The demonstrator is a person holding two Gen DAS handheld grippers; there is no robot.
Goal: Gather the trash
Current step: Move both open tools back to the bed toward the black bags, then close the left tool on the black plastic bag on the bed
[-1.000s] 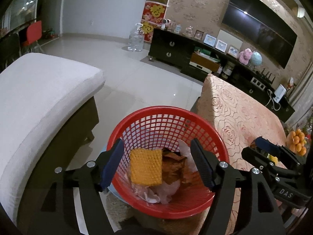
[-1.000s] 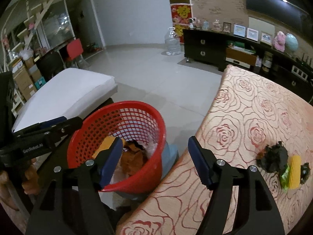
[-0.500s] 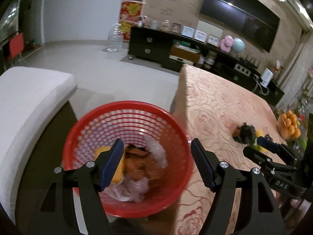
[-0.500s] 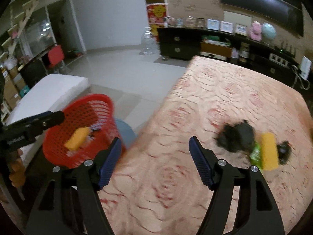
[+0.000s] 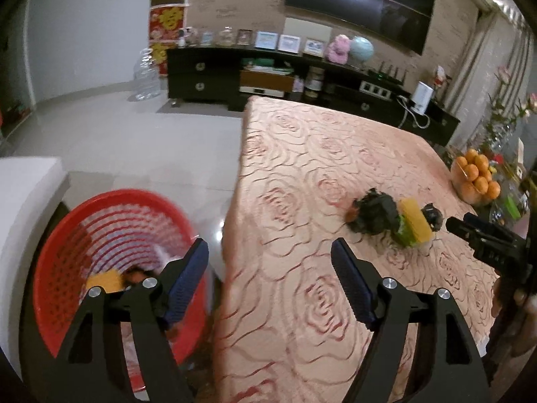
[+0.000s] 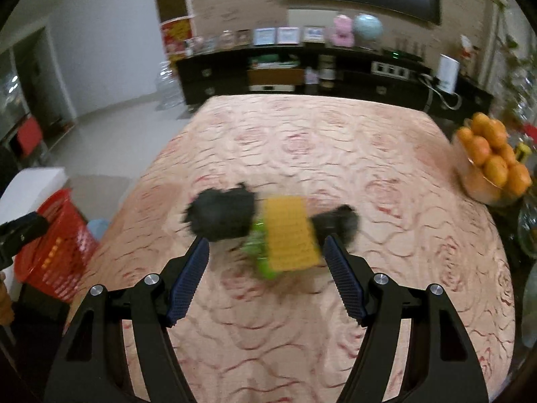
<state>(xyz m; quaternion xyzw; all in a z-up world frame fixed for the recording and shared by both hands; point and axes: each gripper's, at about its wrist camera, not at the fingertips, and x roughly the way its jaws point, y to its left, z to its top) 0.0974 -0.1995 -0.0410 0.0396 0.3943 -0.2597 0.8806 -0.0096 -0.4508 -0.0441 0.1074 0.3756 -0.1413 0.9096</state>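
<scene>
The yellow pad (image 6: 289, 231) lies on the bench (image 6: 302, 141) with a green scrap (image 6: 260, 252) under its near left edge, a big black wad (image 6: 221, 215) touching it at 9 o'clock and a smaller black wad (image 6: 337, 220) at 3 o'clock. Its long axis runs roughly 12 to 6 in your right view. Your right gripper (image 6: 266, 277) sits nearest, the pad dead ahead at 12 o'clock between fingers spread wide and empty. Your left gripper (image 5: 270, 280) is also spread and empty, well apart from the pile at its 2 o'clock, with the red basket (image 5: 60, 235) at its 9 o'clock. I judge the right side should take it.
</scene>
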